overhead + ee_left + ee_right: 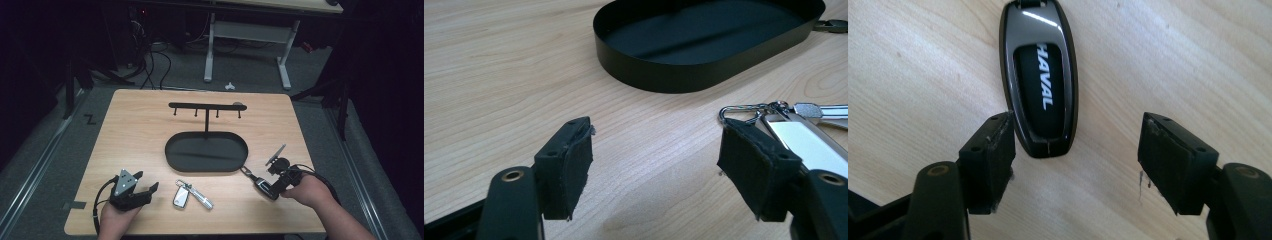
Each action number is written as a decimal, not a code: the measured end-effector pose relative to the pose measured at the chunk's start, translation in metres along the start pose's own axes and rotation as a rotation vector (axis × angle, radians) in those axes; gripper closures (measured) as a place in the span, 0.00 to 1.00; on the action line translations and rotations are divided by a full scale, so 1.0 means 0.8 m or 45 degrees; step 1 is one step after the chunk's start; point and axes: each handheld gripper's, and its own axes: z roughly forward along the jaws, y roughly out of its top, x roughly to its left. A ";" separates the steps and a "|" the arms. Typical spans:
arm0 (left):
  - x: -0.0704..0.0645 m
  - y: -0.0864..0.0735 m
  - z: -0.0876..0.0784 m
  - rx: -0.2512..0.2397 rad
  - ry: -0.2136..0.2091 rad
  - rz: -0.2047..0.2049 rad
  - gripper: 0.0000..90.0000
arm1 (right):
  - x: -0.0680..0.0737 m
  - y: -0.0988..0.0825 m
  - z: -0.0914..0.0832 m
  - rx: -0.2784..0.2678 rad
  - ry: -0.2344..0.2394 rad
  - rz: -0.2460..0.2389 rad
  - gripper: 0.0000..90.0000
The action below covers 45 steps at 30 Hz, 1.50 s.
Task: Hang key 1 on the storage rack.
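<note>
At the lower right of the high view, the right gripper hovers over a black car key fob lying flat on the wooden table — jaws spread wide, gripping nothing (the fob reads "HAVAL"). At lower left, the left gripper is also agape and empty, beside a silver key set — the oval black tray sits mid-frame.

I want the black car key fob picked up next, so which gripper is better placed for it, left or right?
Right. The right gripper sits at the black key fob, jaws open, the fob's near end between them. The left gripper is across the table, beside the silver key set.
</note>
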 end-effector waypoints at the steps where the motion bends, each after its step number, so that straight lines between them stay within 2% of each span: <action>1: 0.000 0.000 0.000 -0.003 -0.001 0.004 0.33 | 0.001 0.003 0.000 0.002 0.001 0.002 0.34; 8: 0.000 0.001 0.000 0.002 -0.004 0.007 0.33 | 0.008 0.030 0.004 -0.002 0.018 -0.063 0.33; 11: 0.000 0.001 -0.001 -0.006 0.002 0.008 0.33 | 0.012 0.043 0.006 -0.003 0.017 -0.068 0.35; 13: 0.000 0.001 -0.002 -0.011 0.005 0.013 0.32 | 0.012 0.051 0.007 -0.015 0.037 -0.072 0.36; 14: 0.000 0.001 -0.002 -0.012 0.007 0.018 0.32 | 0.009 0.055 0.009 -0.038 0.038 -0.117 0.36; 15: 0.000 0.001 -0.002 -0.012 0.009 0.022 0.32 | 0.013 0.058 0.009 -0.019 0.044 -0.059 0.36; 22: -0.002 0.001 0.000 -0.007 -0.010 0.045 0.32 | 0.015 0.081 0.022 -0.011 0.050 -0.090 0.42; 23: -0.003 0.001 0.000 -0.007 -0.011 0.050 0.32 | 0.016 0.083 0.023 -0.009 0.058 -0.081 0.45; 28: -0.004 0.002 0.000 -0.006 -0.020 0.058 0.32 | 0.018 0.095 0.034 0.012 0.063 -0.109 0.53; 30: -0.005 0.001 0.000 -0.005 -0.020 0.062 0.32 | 0.018 0.098 0.038 0.025 0.080 -0.088 0.58; 31: -0.005 0.001 0.000 -0.005 -0.020 0.063 0.32 | 0.017 0.100 0.041 0.030 0.078 -0.102 0.59; 33: -0.004 0.001 0.000 -0.006 -0.022 0.064 0.32 | 0.018 0.103 0.044 0.058 0.093 -0.092 0.64; 34: -0.004 0.001 0.000 -0.005 -0.022 0.065 0.32 | 0.018 0.103 0.047 0.065 0.093 -0.111 0.65; 36: -0.004 0.001 0.001 -0.006 -0.025 0.067 0.32 | 0.018 0.105 0.047 0.064 0.100 -0.091 0.67; 40: -0.005 0.001 0.001 0.000 -0.031 0.079 0.32 | 0.017 0.104 0.046 0.077 0.100 -0.094 0.75; 45: -0.006 0.002 0.001 -0.003 -0.033 0.078 0.32 | 0.017 0.101 0.046 0.077 0.109 -0.052 0.84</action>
